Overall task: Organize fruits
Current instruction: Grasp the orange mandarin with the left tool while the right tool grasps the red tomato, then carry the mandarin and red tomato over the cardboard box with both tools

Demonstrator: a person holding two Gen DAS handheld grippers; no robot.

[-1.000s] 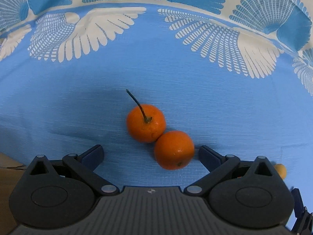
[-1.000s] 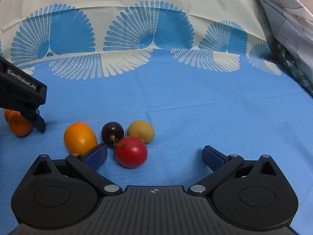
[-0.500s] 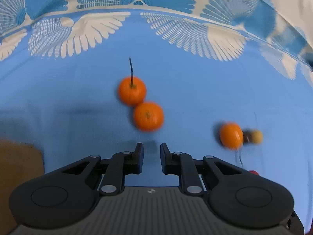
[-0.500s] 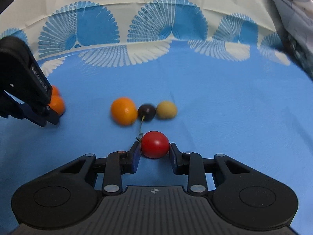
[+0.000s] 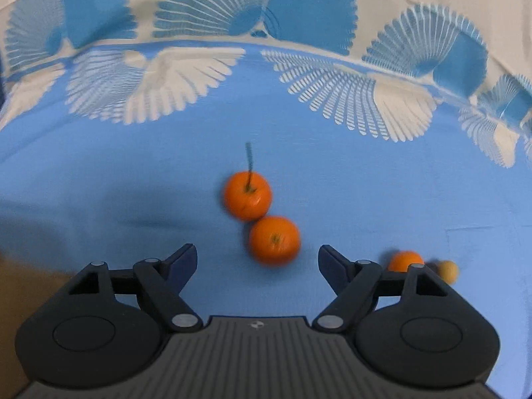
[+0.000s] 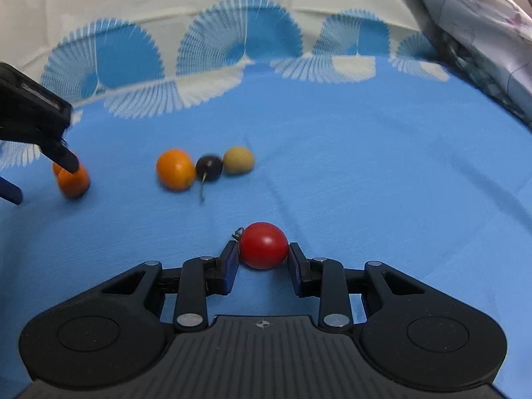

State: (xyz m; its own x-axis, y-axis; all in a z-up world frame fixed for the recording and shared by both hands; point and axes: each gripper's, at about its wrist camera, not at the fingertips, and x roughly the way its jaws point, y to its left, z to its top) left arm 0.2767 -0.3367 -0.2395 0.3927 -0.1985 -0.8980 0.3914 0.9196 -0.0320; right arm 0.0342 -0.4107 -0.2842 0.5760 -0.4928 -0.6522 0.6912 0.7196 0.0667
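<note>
Tabletop (image 6: 382, 173) under a blue fan-print cloth carries every fruit loose; no bowl or tray shows, so sorting looks to be by piles on the cloth, and only partly done. Two orange mandarins (image 5: 274, 240) lie touching each other just ahead of the left tongs (image 5: 257, 259), the nearer one roughly in line with the gap, the stemmed one (image 5: 246, 195) beyond it. Left tongs are opening, pads clear of both fruits, nothing held. That pair reads as one finished group. Ahead and left of the right tongs (image 6: 263, 256) sit an orange fruit (image 6: 175, 169), a dark cherry-like fruit (image 6: 208, 167) and a tan fruit (image 6: 238, 160), in a tight row, still mixed. Right tongs are clamped on the red tomato (image 6: 263, 245), both pads pressing its sides, well apart from that row. Left to do, by my guess: place the tomato, then split the three mixed fruits.
</note>
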